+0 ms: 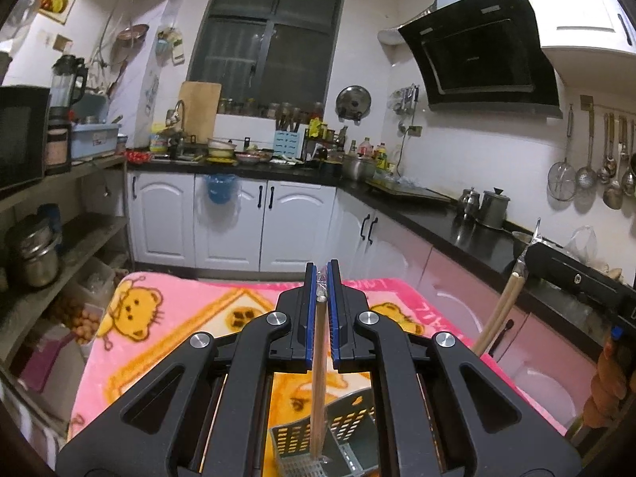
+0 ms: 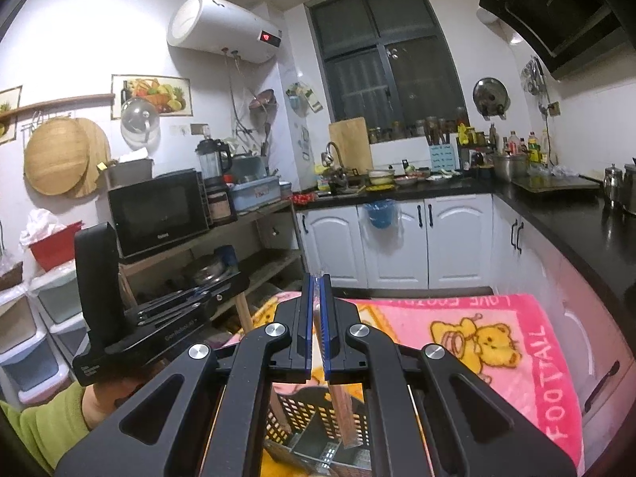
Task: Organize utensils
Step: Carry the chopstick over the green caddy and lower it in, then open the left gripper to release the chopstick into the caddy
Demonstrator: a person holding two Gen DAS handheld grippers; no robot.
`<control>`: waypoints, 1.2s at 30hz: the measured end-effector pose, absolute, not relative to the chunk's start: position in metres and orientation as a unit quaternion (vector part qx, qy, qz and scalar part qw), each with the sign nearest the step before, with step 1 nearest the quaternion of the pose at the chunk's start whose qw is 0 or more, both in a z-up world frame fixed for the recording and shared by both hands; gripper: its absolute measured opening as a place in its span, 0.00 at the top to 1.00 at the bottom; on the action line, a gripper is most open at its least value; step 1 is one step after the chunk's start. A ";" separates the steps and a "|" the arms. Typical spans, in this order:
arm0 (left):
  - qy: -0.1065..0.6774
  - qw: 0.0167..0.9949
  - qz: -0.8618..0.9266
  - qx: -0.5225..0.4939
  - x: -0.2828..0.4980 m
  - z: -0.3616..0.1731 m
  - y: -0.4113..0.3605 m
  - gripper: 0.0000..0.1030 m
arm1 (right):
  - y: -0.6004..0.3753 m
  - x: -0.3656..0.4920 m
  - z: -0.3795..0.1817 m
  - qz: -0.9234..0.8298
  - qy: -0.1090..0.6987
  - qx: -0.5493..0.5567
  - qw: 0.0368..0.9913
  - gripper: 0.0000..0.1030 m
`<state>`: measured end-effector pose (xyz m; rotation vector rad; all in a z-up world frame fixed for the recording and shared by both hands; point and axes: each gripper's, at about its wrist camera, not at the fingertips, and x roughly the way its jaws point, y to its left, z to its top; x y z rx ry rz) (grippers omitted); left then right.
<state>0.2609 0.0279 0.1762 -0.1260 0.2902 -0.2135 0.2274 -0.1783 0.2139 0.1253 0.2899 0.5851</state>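
My left gripper (image 1: pixel 322 278) is shut on wooden chopsticks (image 1: pixel 319 377) that hang down into a grey perforated utensil basket (image 1: pixel 349 429) on the pink bear blanket (image 1: pixel 167 318). My right gripper (image 2: pixel 316 290) is shut on another pair of chopsticks (image 2: pixel 342 409), whose lower end reaches into the same basket (image 2: pixel 302 413). The right gripper and its chopsticks (image 1: pixel 501 310) show at the right of the left wrist view. The left gripper's body (image 2: pixel 131 318) shows at the left of the right wrist view.
Black counter (image 1: pixel 457 218) with white cabinets runs behind and to the right. Metal pots (image 1: pixel 493 206) stand on it. A shelf with a microwave (image 2: pixel 159 210) is at the left. Ladles (image 1: pixel 596 171) hang on the right wall.
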 end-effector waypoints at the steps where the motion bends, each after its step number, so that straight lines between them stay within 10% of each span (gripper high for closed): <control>1: 0.146 0.981 -0.106 -0.065 0.262 0.173 0.028 0.97 | -0.178 0.229 0.211 0.286 0.145 0.063 0.945 0.96; 27: 0.185 0.972 -0.113 -0.090 0.257 0.120 0.037 0.97 | -0.179 0.244 0.145 0.261 0.208 0.096 0.938 0.83; 36: 0.190 0.970 -0.112 -0.103 0.247 0.116 0.043 0.72 | -0.188 0.233 0.143 0.244 0.204 0.092 0.944 0.69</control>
